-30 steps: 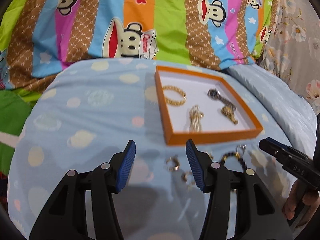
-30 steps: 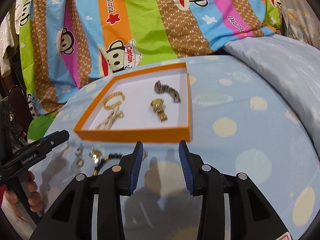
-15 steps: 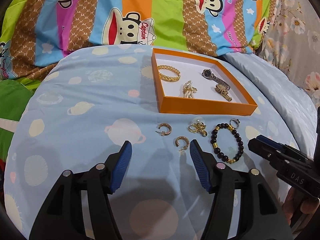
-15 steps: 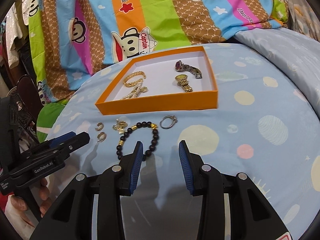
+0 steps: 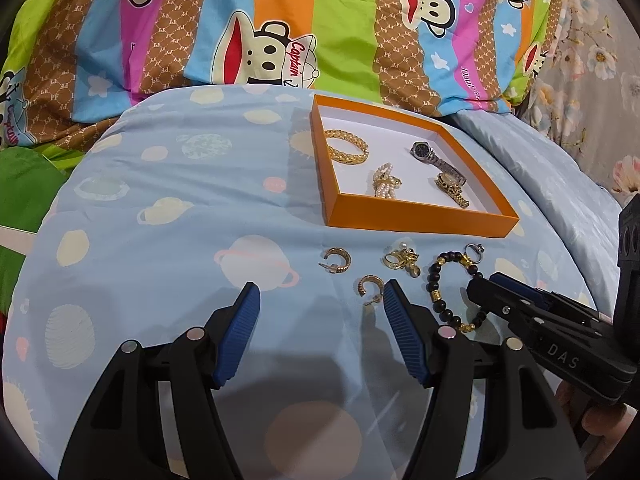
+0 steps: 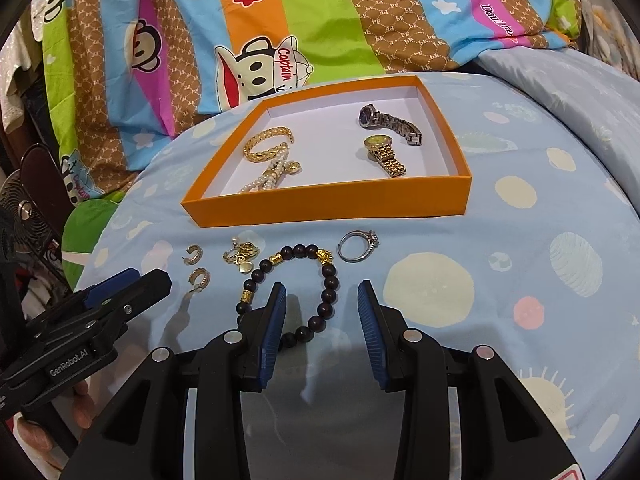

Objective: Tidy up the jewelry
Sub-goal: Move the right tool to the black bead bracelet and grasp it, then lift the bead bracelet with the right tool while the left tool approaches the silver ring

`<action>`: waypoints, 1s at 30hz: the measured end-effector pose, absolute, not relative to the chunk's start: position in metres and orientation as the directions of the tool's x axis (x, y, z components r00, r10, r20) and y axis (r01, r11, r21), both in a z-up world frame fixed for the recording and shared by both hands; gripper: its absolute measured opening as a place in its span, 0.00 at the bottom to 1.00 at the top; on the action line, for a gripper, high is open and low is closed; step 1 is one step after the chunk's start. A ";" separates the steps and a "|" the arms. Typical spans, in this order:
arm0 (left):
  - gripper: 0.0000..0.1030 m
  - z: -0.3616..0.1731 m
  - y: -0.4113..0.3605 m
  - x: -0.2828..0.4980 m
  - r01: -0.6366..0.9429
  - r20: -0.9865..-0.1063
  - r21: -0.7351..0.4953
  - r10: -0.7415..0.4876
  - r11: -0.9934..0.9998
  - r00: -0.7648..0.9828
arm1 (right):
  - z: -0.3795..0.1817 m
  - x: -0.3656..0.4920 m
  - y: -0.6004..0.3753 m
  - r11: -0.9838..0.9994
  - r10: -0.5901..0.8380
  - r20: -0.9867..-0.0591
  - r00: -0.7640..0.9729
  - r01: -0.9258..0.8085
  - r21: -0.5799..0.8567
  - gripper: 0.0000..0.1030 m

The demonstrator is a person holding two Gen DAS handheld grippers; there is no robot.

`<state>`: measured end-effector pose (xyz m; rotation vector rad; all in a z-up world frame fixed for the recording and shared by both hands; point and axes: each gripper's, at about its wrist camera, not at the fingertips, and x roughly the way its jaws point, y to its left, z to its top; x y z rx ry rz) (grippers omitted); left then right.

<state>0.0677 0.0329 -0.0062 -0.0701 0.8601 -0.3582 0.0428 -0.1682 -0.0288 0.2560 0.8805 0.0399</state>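
Observation:
An orange tray (image 5: 420, 222) (image 6: 324, 204) lies on the blue bedspread and holds a gold bracelet (image 6: 268, 146), a pearl piece (image 6: 268, 178), a silver watch (image 6: 390, 120) and a gold watch (image 6: 386, 156). In front of it lie two gold hoop earrings (image 5: 338, 260) (image 5: 370, 286), a gold charm cluster (image 6: 242, 258), a dark bead bracelet (image 6: 320, 296) (image 5: 440, 292) and a silver ring (image 6: 356, 246). My left gripper (image 5: 320, 332) is open and empty, just short of the nearer hoop. My right gripper (image 6: 322, 330) is open, its jaws astride the bead bracelet's near part.
A striped cartoon-monkey quilt (image 5: 280, 32) rises behind the tray. A floral fabric (image 5: 600, 60) lies at the far right. A black fan (image 6: 24, 216) stands off the bed's left side.
Both grippers have pulled back and tilted down, so the loose jewelry in front of the tray came into view. The right gripper now straddles the bead bracelet. No jewelry moved.

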 end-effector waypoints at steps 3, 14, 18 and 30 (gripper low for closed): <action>0.60 -0.007 0.034 0.069 0.278 -0.730 -0.209 -0.339 0.938 0.593 | -0.030 0.044 -0.166 0.973 0.120 -0.765 0.632 0.079 0.218 0.24; 0.60 -0.007 0.031 0.068 0.292 -0.727 -0.204 -0.345 0.934 0.593 | -0.030 0.041 -0.169 0.973 0.091 -0.771 0.630 0.108 0.203 0.08; 0.60 -0.006 0.029 0.066 0.306 -0.724 -0.201 -0.352 0.930 0.593 | -0.030 0.034 -0.172 0.970 0.103 -0.768 0.632 0.106 0.217 0.08; 0.60 -0.005 0.014 0.054 0.365 -0.724 -0.214 -0.398 0.906 0.564 | -0.029 0.011 -0.169 0.972 0.151 -0.766 0.625 0.046 0.229 0.08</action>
